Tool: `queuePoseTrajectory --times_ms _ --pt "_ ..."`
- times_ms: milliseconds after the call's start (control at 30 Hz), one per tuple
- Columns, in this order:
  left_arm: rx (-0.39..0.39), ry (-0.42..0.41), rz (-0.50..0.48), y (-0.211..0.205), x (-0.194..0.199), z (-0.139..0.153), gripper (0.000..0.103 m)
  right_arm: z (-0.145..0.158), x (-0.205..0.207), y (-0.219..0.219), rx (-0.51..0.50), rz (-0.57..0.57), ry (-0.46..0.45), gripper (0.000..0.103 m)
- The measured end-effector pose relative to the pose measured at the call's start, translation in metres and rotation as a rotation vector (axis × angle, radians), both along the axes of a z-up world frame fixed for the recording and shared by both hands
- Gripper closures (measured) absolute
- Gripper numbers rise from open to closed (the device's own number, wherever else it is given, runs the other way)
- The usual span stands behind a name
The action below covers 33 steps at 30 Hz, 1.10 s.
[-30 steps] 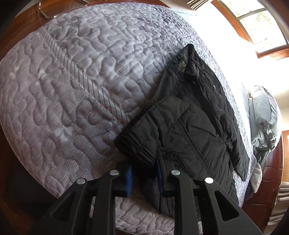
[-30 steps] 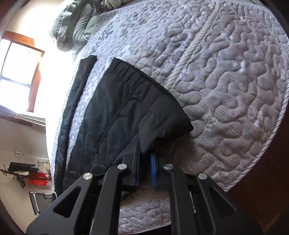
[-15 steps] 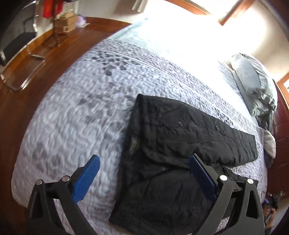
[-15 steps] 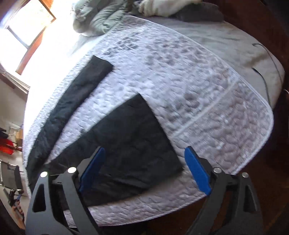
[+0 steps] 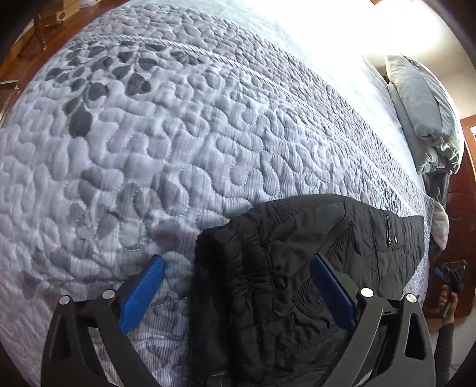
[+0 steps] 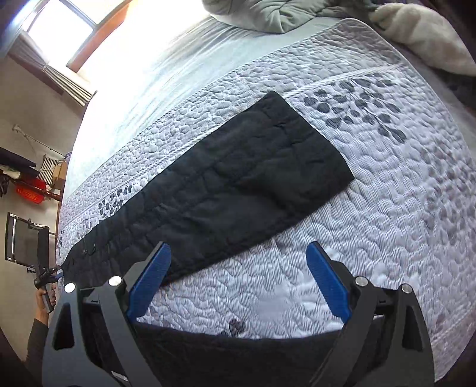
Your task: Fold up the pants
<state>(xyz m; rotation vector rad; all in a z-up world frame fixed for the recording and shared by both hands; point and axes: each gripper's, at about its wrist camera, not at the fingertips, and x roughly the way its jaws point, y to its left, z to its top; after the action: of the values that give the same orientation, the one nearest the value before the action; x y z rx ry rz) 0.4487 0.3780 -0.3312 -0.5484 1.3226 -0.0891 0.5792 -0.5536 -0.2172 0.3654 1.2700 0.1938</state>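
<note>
Pants lay on quilt; left gripper and right gripper gaped wide, gripping nothing, left just opened.

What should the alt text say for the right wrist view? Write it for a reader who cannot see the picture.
Black quilted pants lie stretched flat across a grey-and-white quilted bedspread, one leg running diagonally. The right gripper hangs over them near the bed's edge, its blue-padded jaws wide apart and empty. Rumpled bedding sits at the top and a sunlit window upper left.
</note>
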Motion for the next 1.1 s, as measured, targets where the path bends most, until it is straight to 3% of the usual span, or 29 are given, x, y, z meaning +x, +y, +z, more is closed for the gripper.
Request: queuePoseTrajectory --times_ms 67,133,167,200,400,467,667,833,867,900,967,1000,1100 --pt "0.023 0.006 -0.045 -0.005 0.004 -0.003 0.015 -0.004 0.026 0.003 -0.002 0.030 0.008 0.011" --pt "0.017 0.006 -0.031 -0.001 0.003 -0.003 0.043 -0.007 0.053 0.003 -0.021 0.052 0.001 0.011" --pt "-0.023 0.007 -0.015 0.004 0.004 -0.004 0.057 -0.009 0.067 0.001 -0.030 0.050 0.002 0.011" --pt "-0.037 0.002 -0.007 0.005 0.005 -0.003 0.065 -0.012 0.080 -0.002 -0.041 0.048 0.009 0.011" --pt "-0.023 -0.002 -0.024 0.000 0.009 -0.005 0.075 -0.035 0.152 -0.011 -0.103 0.069 0.023 0.011" --pt "-0.010 -0.005 -0.014 0.002 0.009 -0.007 0.089 -0.051 0.170 -0.013 -0.111 0.084 0.041 0.011" --pt "-0.035 -0.017 -0.014 0.006 0.008 -0.011 0.089 -0.097 0.204 -0.013 -0.134 0.130 0.071 0.011" --pt "-0.037 -0.018 0.000 0.007 0.007 -0.013 0.089 -0.112 0.214 -0.009 -0.098 0.177 0.076 0.010" --pt "-0.030 -0.018 0.002 0.007 0.007 -0.012 0.089 -0.111 0.213 -0.010 -0.093 0.181 0.076 0.022" --pt "-0.017 -0.019 0.004 0.006 0.007 -0.010 0.090 -0.109 0.211 -0.014 -0.091 0.178 0.080 0.050" --pt "0.046 -0.032 -0.024 -0.004 0.006 -0.003 0.092 -0.095 0.205 -0.022 -0.042 0.178 0.050 0.087" --pt "0.065 -0.036 -0.028 -0.007 0.006 0.001 0.093 -0.086 0.200 -0.025 -0.024 0.182 0.026 0.093" --pt "0.089 -0.047 0.008 -0.005 0.004 0.013 0.093 -0.062 0.186 -0.032 -0.018 0.177 -0.017 0.095"
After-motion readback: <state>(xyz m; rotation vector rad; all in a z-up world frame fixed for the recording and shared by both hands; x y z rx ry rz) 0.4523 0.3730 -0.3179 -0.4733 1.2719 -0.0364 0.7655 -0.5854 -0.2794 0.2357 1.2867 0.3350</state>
